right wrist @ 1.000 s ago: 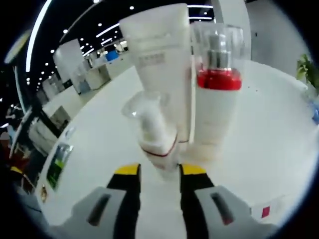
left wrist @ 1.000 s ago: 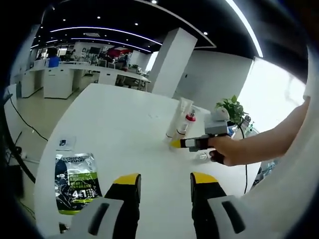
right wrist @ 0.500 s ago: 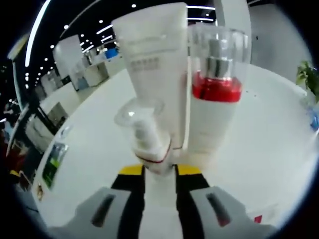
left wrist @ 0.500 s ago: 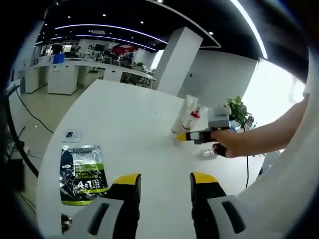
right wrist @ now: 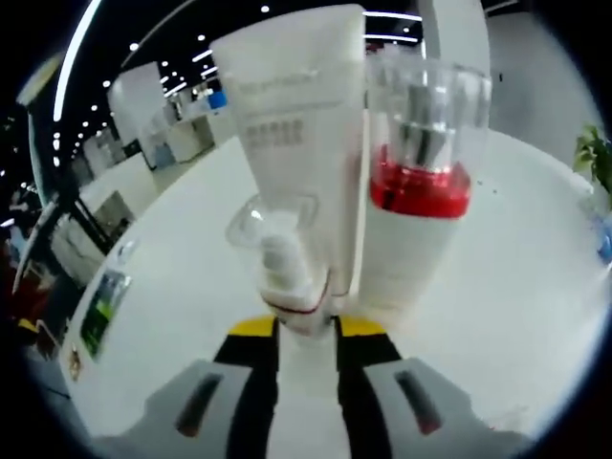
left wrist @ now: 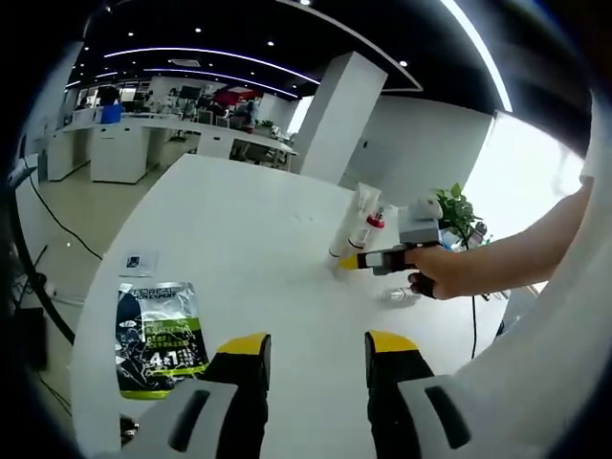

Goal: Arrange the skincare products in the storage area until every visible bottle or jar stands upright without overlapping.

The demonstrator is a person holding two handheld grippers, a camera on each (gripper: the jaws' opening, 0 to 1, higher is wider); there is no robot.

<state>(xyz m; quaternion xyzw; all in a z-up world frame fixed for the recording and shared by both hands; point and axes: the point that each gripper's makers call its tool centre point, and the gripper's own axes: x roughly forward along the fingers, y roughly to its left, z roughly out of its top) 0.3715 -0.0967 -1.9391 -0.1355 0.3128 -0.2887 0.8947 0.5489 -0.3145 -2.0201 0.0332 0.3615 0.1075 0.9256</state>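
In the right gripper view the right gripper [right wrist: 306, 330] is clamped on a small pump bottle [right wrist: 285, 277] with a clear cap and a thin red band, its yellow-tipped jaws pressed against the bottle's lower body; the bottle stands roughly upright on the white table [right wrist: 497, 287]; just behind it a tall white tube [right wrist: 296, 134] stands on end, and beside that a white bottle [right wrist: 413, 210] with a red collar under a clear cap, the three close together, the small one overlapping the tube from this angle. In the left gripper view the left gripper [left wrist: 311, 349] hangs above the table with its jaws set wide apart and nothing between them; a dark green sachet [left wrist: 158, 335] lies flat on the table at the left; farther off a person's hand [left wrist: 435, 277] holds the right gripper against the same cluster of bottles; a potted plant [left wrist: 457, 212] stands behind.
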